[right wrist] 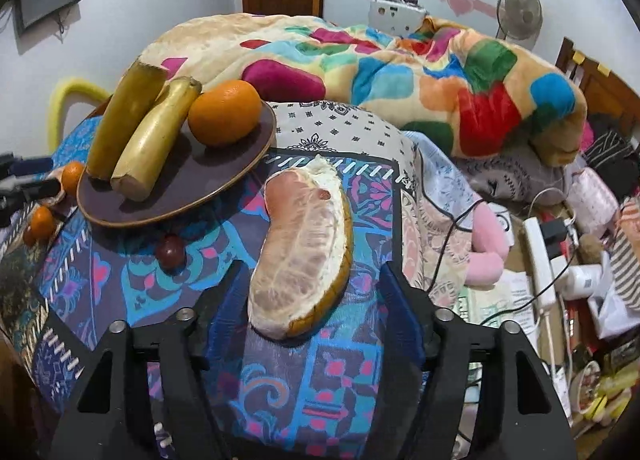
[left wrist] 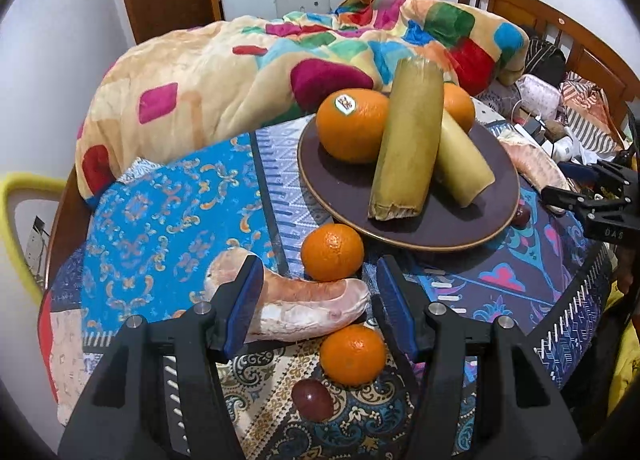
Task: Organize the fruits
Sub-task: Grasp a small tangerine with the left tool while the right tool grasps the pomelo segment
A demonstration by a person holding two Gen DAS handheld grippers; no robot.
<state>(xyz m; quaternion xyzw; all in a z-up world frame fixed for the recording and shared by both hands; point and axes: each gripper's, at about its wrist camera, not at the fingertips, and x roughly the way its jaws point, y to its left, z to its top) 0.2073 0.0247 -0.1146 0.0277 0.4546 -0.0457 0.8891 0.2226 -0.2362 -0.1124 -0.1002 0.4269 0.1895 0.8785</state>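
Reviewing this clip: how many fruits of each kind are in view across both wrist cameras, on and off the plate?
Large oranges on the brown plate: 2
Yellow-green cut stalks on the plate: 2
Small mandarins on the cloth: 2
Pomelo segments on the cloth: 2
Dark red small fruits: 2
Total: 10

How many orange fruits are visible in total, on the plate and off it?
4. On the plate: a stickered orange and another orange behind the yellow pieces. On the cloth: one mandarin by the plate, another mandarin nearer. More may be hidden.
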